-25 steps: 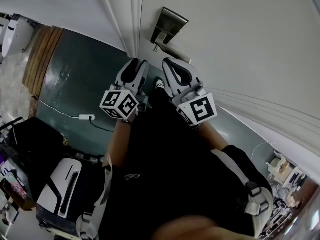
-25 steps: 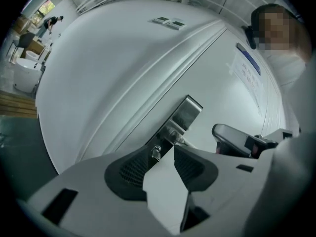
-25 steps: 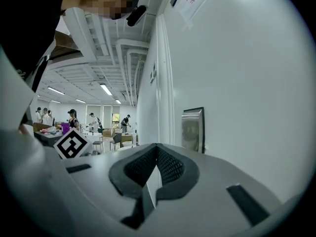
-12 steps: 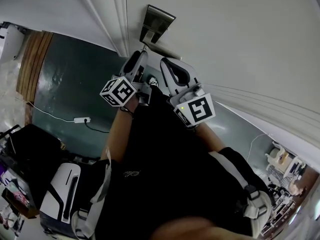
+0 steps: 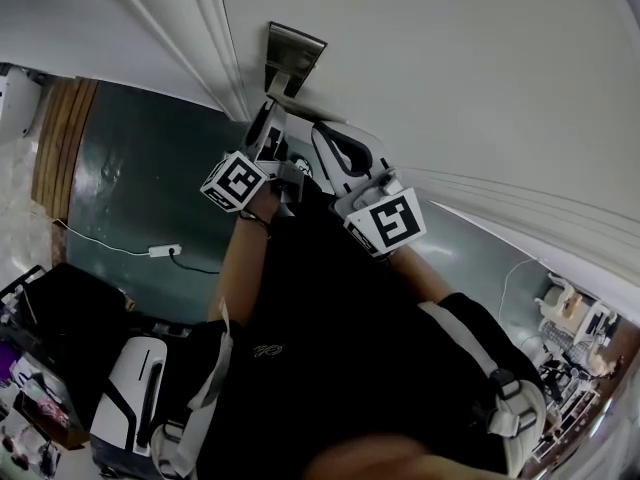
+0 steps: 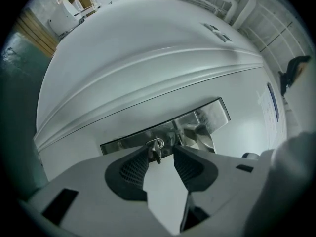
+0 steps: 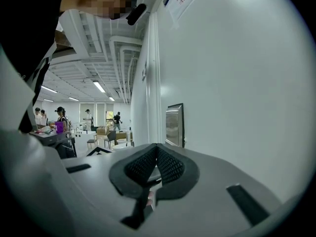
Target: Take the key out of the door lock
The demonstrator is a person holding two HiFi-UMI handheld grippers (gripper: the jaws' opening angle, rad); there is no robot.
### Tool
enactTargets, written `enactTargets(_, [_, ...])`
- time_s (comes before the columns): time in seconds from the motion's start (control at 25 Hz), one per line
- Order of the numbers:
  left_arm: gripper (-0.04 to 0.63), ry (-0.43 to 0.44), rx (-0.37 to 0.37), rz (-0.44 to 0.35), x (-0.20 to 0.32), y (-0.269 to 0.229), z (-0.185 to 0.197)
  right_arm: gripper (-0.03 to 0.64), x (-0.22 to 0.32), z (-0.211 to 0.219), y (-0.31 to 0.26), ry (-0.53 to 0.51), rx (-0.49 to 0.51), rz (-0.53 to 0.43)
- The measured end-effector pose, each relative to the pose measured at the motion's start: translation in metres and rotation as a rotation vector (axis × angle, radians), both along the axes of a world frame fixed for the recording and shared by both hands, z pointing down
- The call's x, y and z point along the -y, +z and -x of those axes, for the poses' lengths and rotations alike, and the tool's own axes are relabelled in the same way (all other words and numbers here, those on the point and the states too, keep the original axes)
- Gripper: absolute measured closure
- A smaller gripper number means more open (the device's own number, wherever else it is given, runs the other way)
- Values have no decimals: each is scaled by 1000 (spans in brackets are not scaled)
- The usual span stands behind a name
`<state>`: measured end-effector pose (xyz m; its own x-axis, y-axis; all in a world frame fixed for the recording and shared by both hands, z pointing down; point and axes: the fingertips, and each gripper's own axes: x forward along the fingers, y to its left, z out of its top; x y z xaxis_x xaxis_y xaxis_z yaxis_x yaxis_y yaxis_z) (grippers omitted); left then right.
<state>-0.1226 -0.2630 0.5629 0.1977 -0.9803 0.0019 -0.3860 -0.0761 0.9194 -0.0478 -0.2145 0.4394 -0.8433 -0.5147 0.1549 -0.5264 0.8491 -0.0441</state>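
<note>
Left gripper (image 6: 161,157) jaws apart astride key (image 6: 157,150) in lock plate (image 6: 210,118); centre, clamp bow squarely, pull straight; right gripper (image 7: 157,156) pinched together, empty.

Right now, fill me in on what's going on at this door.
A person stands at a white door with a gripper in each hand. The left gripper is up against the metal lock plate, its jaws apart on either side of the key that sits in the lock; it has not closed on the key. The right gripper is shut on nothing and is held off to the side, near the door.
</note>
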Motion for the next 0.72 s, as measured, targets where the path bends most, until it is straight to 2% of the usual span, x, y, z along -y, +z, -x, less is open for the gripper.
enactTargets(0.48, [433, -37, -118, -10, 13, -6, -6, 609, 4, -12, -2, 0, 2, 7])
enactTargets(0.72, [484, -68, -148, 17, 18, 0, -3, 609, 8, -18, 2, 2, 6, 19])
